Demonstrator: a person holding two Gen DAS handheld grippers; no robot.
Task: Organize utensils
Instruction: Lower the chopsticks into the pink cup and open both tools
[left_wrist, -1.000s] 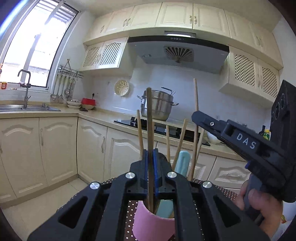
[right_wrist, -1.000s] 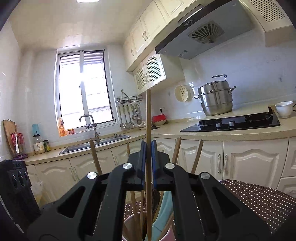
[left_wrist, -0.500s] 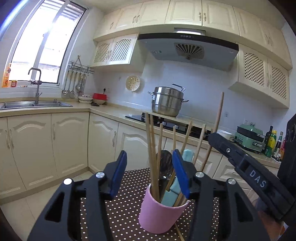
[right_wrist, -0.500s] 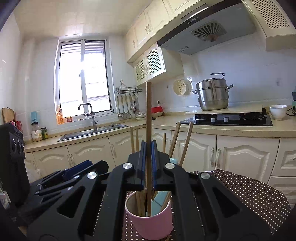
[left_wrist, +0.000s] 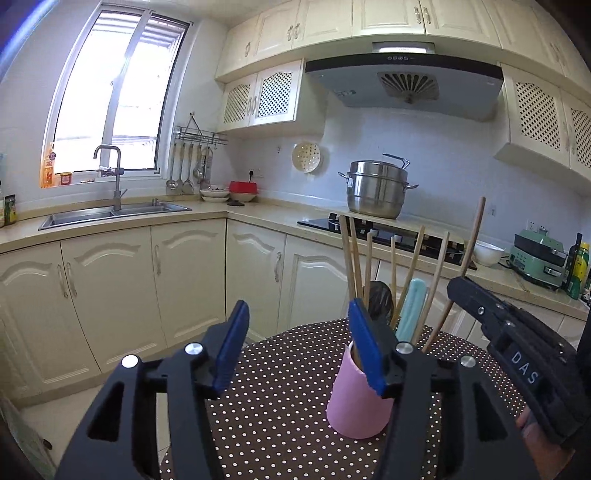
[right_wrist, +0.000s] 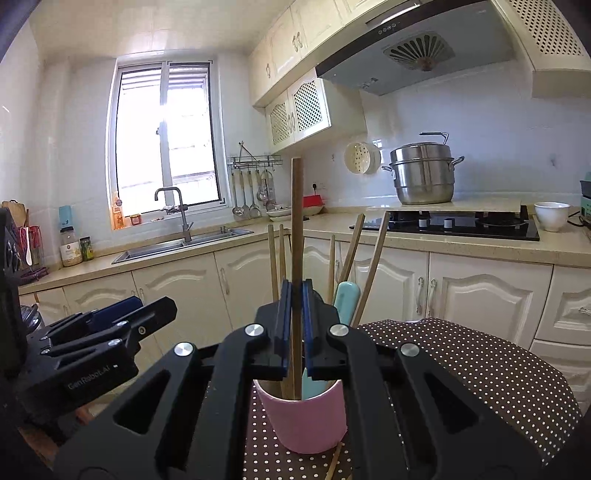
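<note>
Currently, the right claw (right_wrist: 294, 325) is clamped on an upright wooden chopstick (right_wrist: 296, 221) whose lower end sits inside the pink cup (right_wrist: 306, 417). Left claw (left_wrist: 301, 347) is opening, nothing between its blue pads; the cup stands at its 3 o'clock on the polka-dot desk (left_wrist: 280, 413).

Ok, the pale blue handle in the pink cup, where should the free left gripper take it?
Grip the blue handle on its exposed upper end, coming from above. It stands nearly upright in the pink cup among wooden sticks. The left gripper is opening with nothing between its fingers.
</note>
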